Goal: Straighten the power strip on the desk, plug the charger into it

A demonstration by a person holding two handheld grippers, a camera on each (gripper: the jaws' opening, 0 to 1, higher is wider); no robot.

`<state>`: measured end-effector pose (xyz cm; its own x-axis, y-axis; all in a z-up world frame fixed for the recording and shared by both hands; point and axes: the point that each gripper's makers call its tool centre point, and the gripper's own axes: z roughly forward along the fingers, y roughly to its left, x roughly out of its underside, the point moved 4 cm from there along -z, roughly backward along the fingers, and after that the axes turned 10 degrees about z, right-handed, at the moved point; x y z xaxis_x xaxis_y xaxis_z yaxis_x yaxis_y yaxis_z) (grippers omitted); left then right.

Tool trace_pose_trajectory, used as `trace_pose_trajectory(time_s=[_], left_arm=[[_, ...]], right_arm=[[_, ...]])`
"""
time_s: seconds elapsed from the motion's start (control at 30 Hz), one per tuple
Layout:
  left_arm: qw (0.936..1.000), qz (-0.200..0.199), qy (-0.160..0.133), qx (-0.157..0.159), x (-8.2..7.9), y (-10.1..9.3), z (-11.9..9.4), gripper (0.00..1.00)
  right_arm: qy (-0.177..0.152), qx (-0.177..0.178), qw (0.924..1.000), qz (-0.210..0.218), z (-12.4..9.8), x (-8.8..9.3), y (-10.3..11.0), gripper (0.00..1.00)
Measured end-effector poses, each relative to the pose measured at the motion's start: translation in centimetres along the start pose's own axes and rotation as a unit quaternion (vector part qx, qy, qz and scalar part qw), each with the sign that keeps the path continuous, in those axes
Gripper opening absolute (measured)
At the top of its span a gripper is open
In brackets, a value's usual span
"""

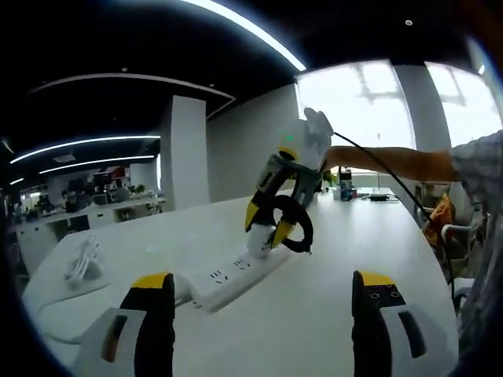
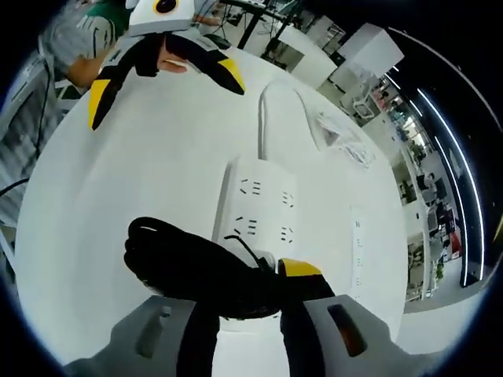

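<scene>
The charger [image 2: 259, 261] is a small white block pinched between the right claw's [image 2: 240, 302] yellow-tipped jaws, with its black cable [image 2: 177, 263] bunched in a coil beside and under those jaws. In the left gripper view the same charger [image 1: 261, 238] sits at the tips of the right claw [image 1: 267, 234], which comes down steeply from above, and the charger's base touches the top face of the strip [image 1: 236, 275]; whether its prongs are in a socket cannot be told. The cable [image 1: 295, 224] hangs as a black loop just beside the charger.

The strip [image 2: 259, 204] is white, long and flat, with rows of sockets on its upper face. It lies flat on the white desk [image 2: 141, 157], directly ahead of the right claw, and its white cord [image 2: 271, 106] runs on from its far end in a narrow loop. In the left gripper view it lies slantwise just ahead of the left claw [image 1: 259, 294], nearer the left jaw.

The left claw is spread wide, nothing between its jaws, and sits apart from the strip. In the right gripper view it [image 2: 169, 82] hangs above the far part of the desk, jaws wide apart.

A second white strip [image 2: 357, 247] lies off to one side. A bundle of white cable [image 1: 82, 259] rests near the desk's edge. The desk [image 1: 354, 236] is otherwise plain white. A person's arm [image 1: 393, 163] reaches in behind the right claw.
</scene>
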<state>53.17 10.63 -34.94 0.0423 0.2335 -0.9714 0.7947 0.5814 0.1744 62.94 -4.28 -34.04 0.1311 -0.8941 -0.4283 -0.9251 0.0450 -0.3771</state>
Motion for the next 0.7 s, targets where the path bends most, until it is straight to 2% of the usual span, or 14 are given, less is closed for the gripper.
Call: trace_pose_trajectory(time_s=[0.23,0.43,0.57,0.7], left_arm=[[1.0000,0.000,0.004,0.000,0.1,0.0,0.0,0.95],[1.0000,-0.002,0.007,0.000,0.3,-0.1,0.1,0.95],[0.9999,-0.006,0.009,0.001,0.5,0.0,0.1,0.95],[0.9999,-0.010,0.010,0.000,0.6,0.1,0.1,0.95]], right_arm=[[0.014,-0.001,0.9999,0.004,0.1,0.0,0.0,0.25],[0.051,-0.011,0.9982,0.028,0.2,-0.2,-0.2,0.24],[0.072,-0.030,0.9961,0.041,0.4,-0.4,-0.6,0.23],[0.080,-0.070,0.9914,0.076,0.5,-0.1,-1.2,0.23]])
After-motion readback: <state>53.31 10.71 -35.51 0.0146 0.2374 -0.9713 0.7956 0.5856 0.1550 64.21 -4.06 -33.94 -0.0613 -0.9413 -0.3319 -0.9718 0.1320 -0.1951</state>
